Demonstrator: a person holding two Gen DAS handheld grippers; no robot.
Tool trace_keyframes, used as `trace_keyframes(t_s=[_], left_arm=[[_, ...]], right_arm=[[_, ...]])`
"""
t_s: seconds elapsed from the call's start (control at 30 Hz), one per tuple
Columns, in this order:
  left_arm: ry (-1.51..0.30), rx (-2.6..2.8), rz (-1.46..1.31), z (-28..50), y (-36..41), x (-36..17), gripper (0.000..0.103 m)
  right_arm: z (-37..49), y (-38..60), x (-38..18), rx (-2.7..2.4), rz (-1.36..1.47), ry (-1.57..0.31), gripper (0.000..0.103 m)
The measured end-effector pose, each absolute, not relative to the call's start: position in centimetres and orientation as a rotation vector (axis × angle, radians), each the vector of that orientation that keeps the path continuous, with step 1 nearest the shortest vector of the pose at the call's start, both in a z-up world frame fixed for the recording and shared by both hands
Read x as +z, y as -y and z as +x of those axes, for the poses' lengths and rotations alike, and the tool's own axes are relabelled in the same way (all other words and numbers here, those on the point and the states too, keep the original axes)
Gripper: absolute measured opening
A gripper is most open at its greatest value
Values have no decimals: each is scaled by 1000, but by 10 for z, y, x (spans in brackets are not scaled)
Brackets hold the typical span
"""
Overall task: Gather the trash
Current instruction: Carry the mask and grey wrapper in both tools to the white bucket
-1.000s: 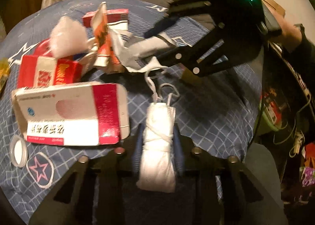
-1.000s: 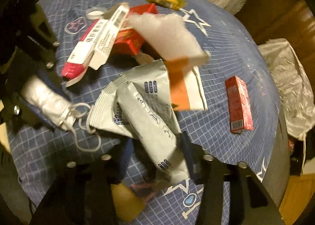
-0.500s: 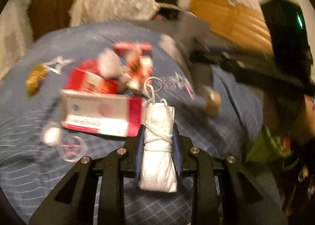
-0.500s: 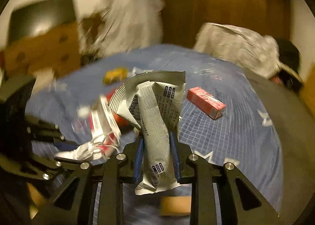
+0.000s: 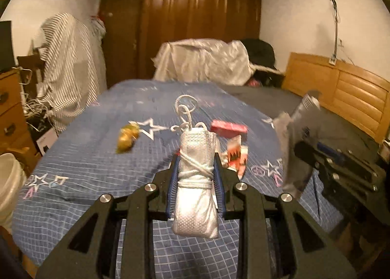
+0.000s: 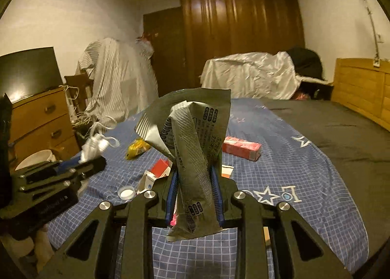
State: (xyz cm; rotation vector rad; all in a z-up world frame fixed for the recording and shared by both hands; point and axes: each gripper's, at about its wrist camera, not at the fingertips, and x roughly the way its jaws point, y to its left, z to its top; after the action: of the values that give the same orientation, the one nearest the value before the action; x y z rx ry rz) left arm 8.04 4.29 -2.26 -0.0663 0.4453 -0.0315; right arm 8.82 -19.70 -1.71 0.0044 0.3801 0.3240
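My left gripper (image 5: 196,157) is shut on a white rolled bundle (image 5: 196,196) tied with its own strings, held above the blue star-print bed cover (image 5: 85,169). My right gripper (image 6: 193,171) is shut on a crumpled grey printed wrapper (image 6: 192,132), which stands up between the pads. Each gripper shows in the other's view: the right gripper (image 5: 324,154) with the wrapper (image 5: 292,137), and the left gripper (image 6: 73,169) with the bundle (image 6: 93,146). On the bed lie a yellow wrapper (image 6: 137,147), a red box (image 6: 241,148), red-and-white cartons (image 6: 158,171) and a white round lid (image 6: 126,192).
A white bucket (image 6: 36,158) stands on the floor at the bed's left side, in front of a wooden dresser (image 6: 41,118). A cloth-draped chair (image 5: 70,64), a dark wardrobe (image 5: 199,23) and a white cloth heap (image 5: 202,62) lie beyond. A wooden headboard (image 5: 341,93) runs along the right.
Both grippers rose and tilted up from looking down at the bed to nearly level. The right one closed on the grey wrapper and lifted it off the pile. The left kept the bundle.
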Motion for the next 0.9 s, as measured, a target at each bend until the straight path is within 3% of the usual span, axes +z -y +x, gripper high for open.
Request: trace_keyframes(t_s=[0.9], left_arm=[[-329,20,-67,46,-66,-11,25]], right_arm=[[59,189,-3,337,23,-279,27]])
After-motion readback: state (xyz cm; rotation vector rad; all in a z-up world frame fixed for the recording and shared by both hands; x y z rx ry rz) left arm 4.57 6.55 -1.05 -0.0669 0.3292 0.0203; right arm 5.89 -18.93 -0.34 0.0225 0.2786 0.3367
